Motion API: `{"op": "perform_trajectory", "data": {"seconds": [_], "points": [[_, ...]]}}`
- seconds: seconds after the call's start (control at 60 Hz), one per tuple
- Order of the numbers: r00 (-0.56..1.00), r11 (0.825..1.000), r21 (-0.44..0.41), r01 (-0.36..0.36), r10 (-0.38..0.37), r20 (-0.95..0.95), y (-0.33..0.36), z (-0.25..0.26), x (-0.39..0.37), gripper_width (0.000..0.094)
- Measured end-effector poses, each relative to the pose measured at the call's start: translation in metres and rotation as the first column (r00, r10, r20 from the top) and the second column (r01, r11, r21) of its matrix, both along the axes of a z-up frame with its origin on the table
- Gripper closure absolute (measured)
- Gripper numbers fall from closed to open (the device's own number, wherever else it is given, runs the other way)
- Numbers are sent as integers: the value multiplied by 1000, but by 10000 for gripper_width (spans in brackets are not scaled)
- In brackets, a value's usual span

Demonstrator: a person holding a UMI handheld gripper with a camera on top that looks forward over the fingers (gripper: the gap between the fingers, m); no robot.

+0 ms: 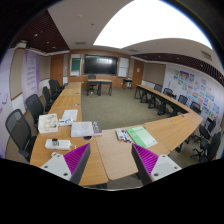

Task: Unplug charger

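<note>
nearest us, our gripper [113, 163] holds its two purple pads [146, 160] apart with nothing between them, above the near end of a long wooden table [105, 150]. just ahead of the fingers lie a green sheet [141, 135] and stacked papers [84, 128]. black chairs [19, 130] line the table's outer side. we cannot make out a charger anywhere.
</note>
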State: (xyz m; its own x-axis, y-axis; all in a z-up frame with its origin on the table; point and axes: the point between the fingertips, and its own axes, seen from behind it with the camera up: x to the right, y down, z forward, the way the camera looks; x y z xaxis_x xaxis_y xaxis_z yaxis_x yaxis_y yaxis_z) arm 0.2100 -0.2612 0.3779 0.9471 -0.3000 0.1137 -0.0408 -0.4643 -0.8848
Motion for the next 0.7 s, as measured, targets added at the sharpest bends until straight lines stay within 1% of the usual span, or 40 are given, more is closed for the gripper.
{"op": "perform_trajectory", "data": {"seconds": [0.067, 0.133, 0.15, 0.167, 0.217, 0.3, 0.383, 0.433, 0.533, 0.583, 0.7], "points": [[1000, 1000, -7, 7, -7, -12, 0, -9, 1, 82], [1000, 1000, -24, 11, -11, -11, 1, -29, 11, 80], [1000, 999, -29, 14, -15, -8, 12, -44, -4, 79], [1000, 999, -38, 15, -15, -6, 6, -45, -6, 80], [1000, 998, -60, 5, -5, -7, 9, -72, 2, 79], [1000, 995, -97, -16, 14, -22, 13, -119, -20, 81], [996, 989, -130, -73, 66, -57, 21, -171, -56, 84], [991, 981, -155, -116, 104, -80, 31, -203, -85, 84], [974, 965, -161, -208, 190, -122, 67, -255, -149, 82], [962, 956, -147, -253, 232, -145, 91, -267, -182, 83], [938, 947, -67, -313, 297, -177, 168, -283, -248, 78]]}}
